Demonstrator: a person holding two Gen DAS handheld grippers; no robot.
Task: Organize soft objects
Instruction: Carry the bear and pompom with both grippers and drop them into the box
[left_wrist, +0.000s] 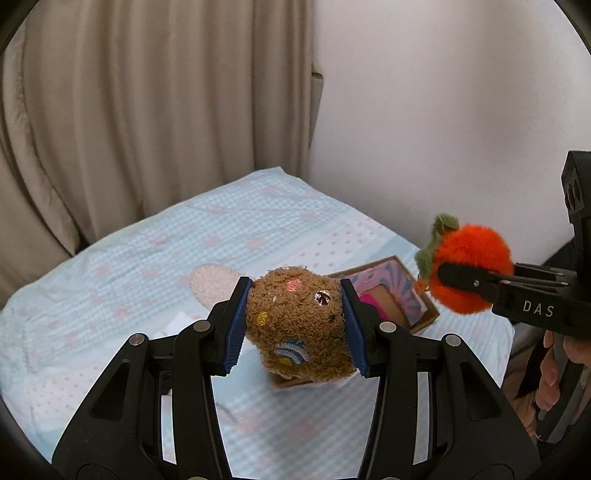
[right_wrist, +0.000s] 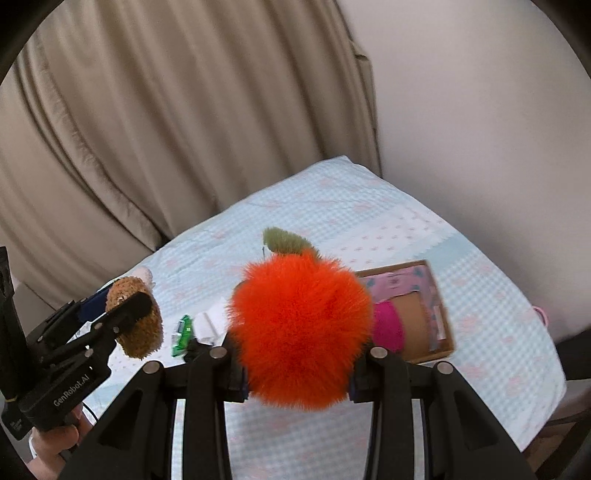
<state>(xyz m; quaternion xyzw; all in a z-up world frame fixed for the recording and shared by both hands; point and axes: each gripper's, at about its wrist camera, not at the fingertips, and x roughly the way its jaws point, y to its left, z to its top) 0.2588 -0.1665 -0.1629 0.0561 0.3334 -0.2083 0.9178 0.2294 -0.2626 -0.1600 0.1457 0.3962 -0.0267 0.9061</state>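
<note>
The left claw (left_wrist: 295, 325) gripped a brown embroidered plush toy (left_wrist: 297, 321) above the bed (left_wrist: 110, 295). The right claw (right_wrist: 297, 373) clamped an orange fuzzy plush fruit (right_wrist: 301, 328) above the cardboard box (right_wrist: 439, 317) holding a pink plush (right_wrist: 388, 326).

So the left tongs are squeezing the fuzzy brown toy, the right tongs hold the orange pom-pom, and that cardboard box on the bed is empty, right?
Not quite: the cardboard box is not empty. The right wrist view shows a bright pink soft thing lying inside it. The rest stands: the left tongs squeeze the fuzzy brown toy, and the right tongs hold the orange pom-pom.
</note>
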